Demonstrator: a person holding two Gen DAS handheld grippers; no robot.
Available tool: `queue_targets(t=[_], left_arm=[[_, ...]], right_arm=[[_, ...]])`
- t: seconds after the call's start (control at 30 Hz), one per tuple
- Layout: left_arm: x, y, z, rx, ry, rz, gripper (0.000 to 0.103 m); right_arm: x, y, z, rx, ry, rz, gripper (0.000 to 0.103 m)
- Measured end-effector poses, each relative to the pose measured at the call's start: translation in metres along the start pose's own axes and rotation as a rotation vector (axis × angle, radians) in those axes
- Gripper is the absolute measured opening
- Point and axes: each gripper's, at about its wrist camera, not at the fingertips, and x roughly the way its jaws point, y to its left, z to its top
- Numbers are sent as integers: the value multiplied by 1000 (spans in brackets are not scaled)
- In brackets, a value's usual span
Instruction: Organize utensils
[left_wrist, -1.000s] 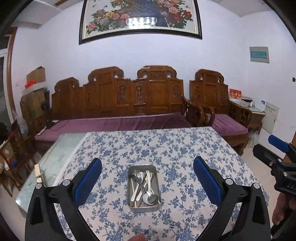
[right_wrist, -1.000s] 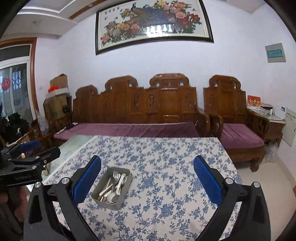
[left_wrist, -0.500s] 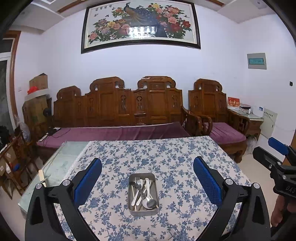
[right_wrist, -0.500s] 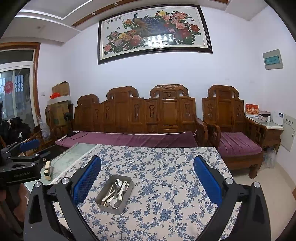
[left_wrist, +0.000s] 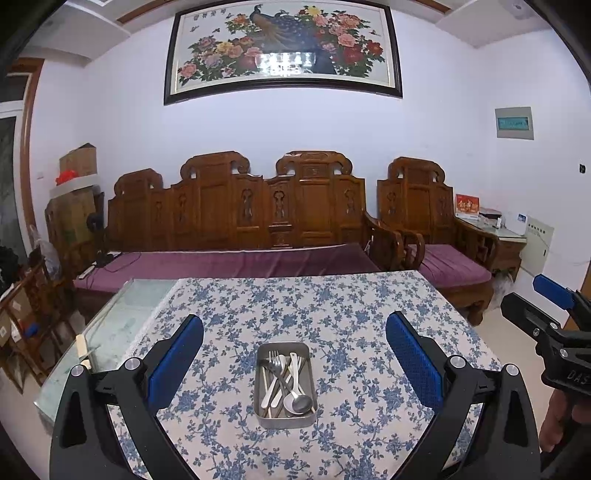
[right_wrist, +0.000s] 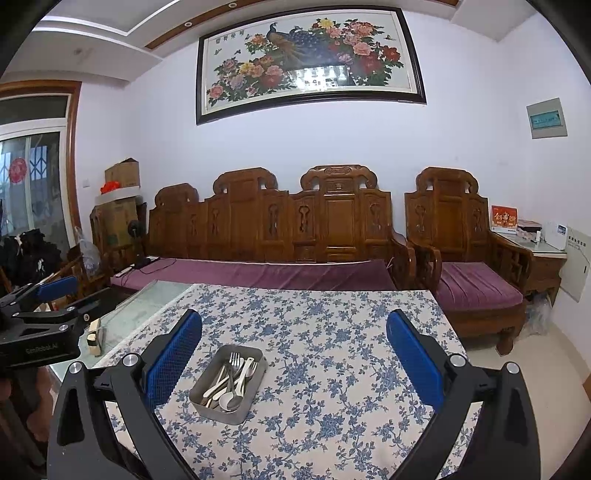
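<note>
A living room holds a table (left_wrist: 388, 317) under a blue-flowered white cloth, its left strip bare glass. Nearest the left wrist camera, the left gripper (left_wrist: 294, 363) hangs above the near edge with its blue-padded fingers (left_wrist: 175, 363) spread wide and nothing between them. The right gripper (right_wrist: 294, 363) is likewise wide apart and empty, held off to the right of the left one. Between the left gripper's fingers in its view, on the cloth, sits a metal tray (left_wrist: 286, 422) holding the utensils (left_wrist: 284, 384): a fork, spoons and chopsticks lying lengthwise in a loose heap. Beyond the table stands a carved wooden sofa (left_wrist: 258, 218) with purple cushions, and above it a framed peacock painting (left_wrist: 284, 48) on the white wall
</note>
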Motion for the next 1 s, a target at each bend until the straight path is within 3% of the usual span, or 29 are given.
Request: queue_targets(t=[1.0], left_arm=[[-1, -1, -2, -2, -6, 1, 96]], right_arm=[[11, -1, -8, 1, 9, 3, 100]])
